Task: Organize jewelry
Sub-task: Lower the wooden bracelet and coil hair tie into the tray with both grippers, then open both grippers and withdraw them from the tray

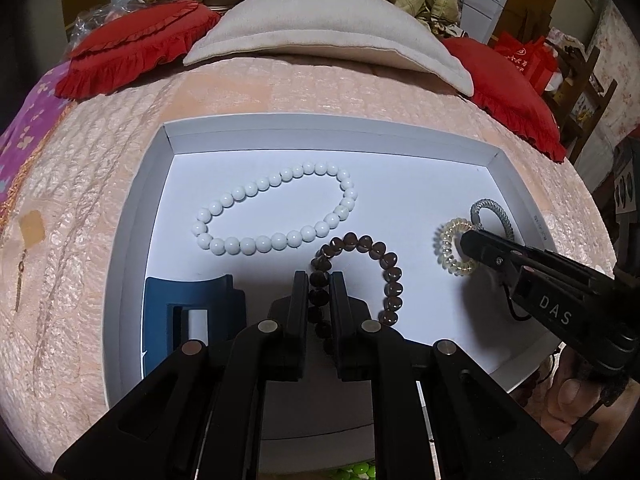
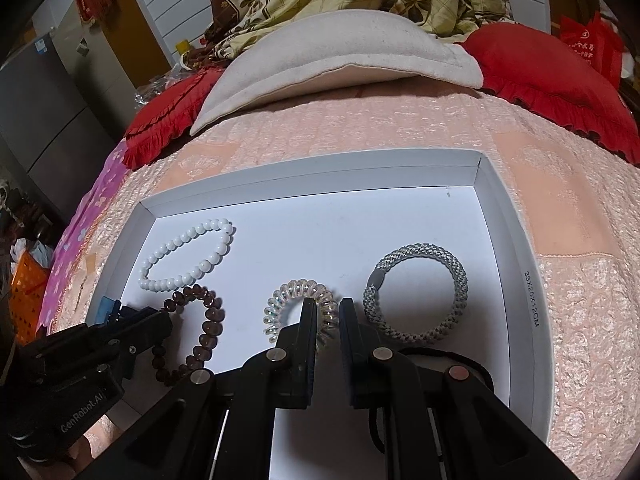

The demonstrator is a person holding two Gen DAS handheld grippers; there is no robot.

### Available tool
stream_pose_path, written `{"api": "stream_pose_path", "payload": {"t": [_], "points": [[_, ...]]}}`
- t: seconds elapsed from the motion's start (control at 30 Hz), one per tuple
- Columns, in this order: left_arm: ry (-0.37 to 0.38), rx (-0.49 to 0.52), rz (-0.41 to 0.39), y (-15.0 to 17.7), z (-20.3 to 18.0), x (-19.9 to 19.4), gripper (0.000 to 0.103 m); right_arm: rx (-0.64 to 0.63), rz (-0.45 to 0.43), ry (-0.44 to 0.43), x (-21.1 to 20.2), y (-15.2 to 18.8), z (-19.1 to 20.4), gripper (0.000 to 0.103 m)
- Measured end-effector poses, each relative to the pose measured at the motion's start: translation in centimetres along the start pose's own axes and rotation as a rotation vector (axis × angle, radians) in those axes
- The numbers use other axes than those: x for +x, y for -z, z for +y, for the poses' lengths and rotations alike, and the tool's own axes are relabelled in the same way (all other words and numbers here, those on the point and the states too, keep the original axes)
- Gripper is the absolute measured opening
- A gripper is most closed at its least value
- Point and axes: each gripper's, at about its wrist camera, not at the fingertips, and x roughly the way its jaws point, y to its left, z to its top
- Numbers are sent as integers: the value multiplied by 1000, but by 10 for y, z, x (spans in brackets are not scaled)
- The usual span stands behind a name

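A white tray (image 1: 320, 136) (image 2: 320, 178) lies on a pink quilt. In it are a white bead bracelet (image 1: 276, 208) (image 2: 188, 256), a brown bead bracelet (image 1: 390, 276) (image 2: 210, 332), a clear spiral hair tie (image 1: 446, 250) (image 2: 280, 300) and a grey braided ring (image 1: 502, 212) (image 2: 452, 280). My left gripper (image 1: 319, 282) (image 2: 166, 320) is shut on the near left strand of the brown bracelet. My right gripper (image 2: 327, 307) (image 1: 467, 242) is shut on the right side of the spiral hair tie, which rests on the tray floor.
A blue hair claw (image 1: 188, 300) sits in the tray's near left corner. A black elastic (image 2: 468, 360) lies under my right gripper. A cream pillow (image 1: 320, 24) and red cushions (image 1: 132, 48) line the far side. A thin gold piece (image 1: 20, 280) lies on the quilt at left.
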Motion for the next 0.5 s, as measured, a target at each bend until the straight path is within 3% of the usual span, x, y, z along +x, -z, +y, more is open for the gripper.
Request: {"api": "stream_pose_path", "payload": {"t": [0.27, 0.5], "points": [[12, -4, -23, 1, 0, -5, 32, 10, 4, -17, -1, 1, -3, 11], [6, -11, -38, 1, 0, -7, 34, 25, 1, -26, -4, 2, -6, 11]]}}
